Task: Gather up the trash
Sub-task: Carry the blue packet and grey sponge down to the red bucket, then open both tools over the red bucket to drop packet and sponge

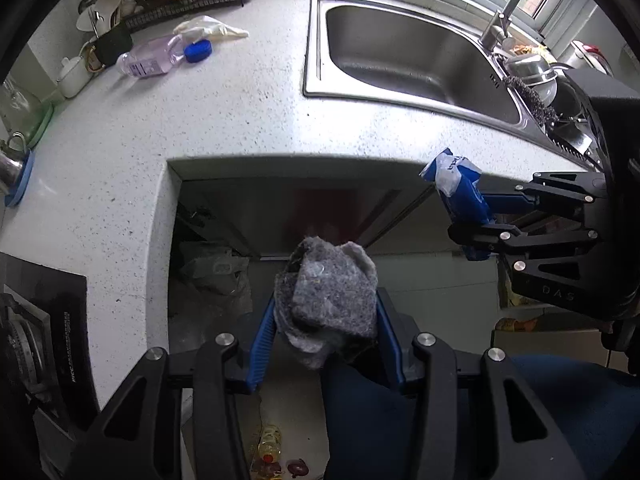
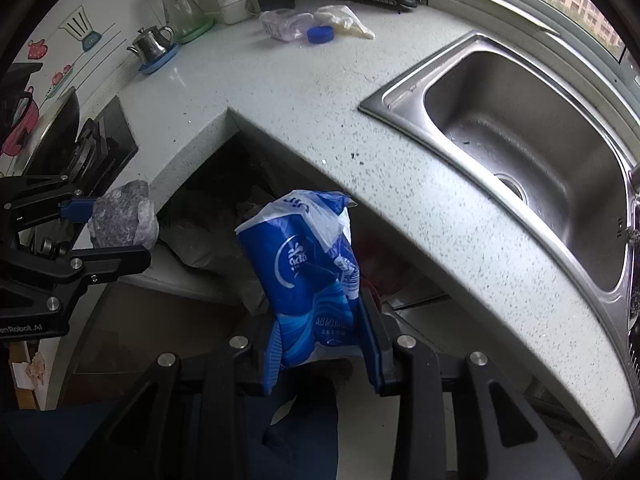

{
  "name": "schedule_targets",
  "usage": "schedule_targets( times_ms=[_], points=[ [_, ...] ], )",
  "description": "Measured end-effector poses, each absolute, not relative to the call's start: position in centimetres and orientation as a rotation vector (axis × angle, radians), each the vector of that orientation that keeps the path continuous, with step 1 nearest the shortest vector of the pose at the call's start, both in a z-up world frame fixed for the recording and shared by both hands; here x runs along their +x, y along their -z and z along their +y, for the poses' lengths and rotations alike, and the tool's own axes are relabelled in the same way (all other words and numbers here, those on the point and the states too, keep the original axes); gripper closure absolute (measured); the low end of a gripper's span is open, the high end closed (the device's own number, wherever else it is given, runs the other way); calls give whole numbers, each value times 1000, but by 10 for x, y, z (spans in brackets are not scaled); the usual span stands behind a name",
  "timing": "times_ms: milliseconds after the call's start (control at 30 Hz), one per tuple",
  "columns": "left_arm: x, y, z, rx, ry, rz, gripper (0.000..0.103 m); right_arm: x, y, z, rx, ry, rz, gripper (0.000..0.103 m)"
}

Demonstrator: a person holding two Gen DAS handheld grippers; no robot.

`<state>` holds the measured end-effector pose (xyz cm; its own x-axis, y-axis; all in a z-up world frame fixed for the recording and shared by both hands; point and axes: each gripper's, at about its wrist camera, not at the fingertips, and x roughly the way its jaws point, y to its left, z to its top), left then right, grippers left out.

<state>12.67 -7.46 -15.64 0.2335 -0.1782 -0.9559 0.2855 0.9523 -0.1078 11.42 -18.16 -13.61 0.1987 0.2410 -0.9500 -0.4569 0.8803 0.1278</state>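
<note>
My left gripper (image 1: 326, 316) clamps a grey felt wad (image 1: 332, 300); right gripper (image 2: 320, 336) pinches a blue tissue wrapper (image 2: 308, 264) (both partly closed), off the near countertop (image 1: 224, 120) edge, sink (image 1: 420, 60) far right.

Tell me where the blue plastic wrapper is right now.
The blue plastic wrapper is clamped in the right gripper, held off the front edge of the countertop, with the left gripper's grey cloth wad beside it.
</note>
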Motion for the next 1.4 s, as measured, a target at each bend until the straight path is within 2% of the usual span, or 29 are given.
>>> schedule_targets(
  times_ms=[167,567,933,1167,1400],
  points=[
    [129,206,-71,68,350,1352,59,115,180,-177,-164,-484,1385,71],
    [137,411,-75,-39,339,1528,59,122,351,-156,-114,-484,1525,71],
    [159,558,-97,5,323,1572,59,128,493,-164,-87,-493,1529,71],
    [173,610,-105,-5,309,1580,59,141,549,-160,-110,-514,1526,71],
    [183,647,-122,30,333,1588,59,147,580,-161,-96,-486,1564,71]
  ],
)
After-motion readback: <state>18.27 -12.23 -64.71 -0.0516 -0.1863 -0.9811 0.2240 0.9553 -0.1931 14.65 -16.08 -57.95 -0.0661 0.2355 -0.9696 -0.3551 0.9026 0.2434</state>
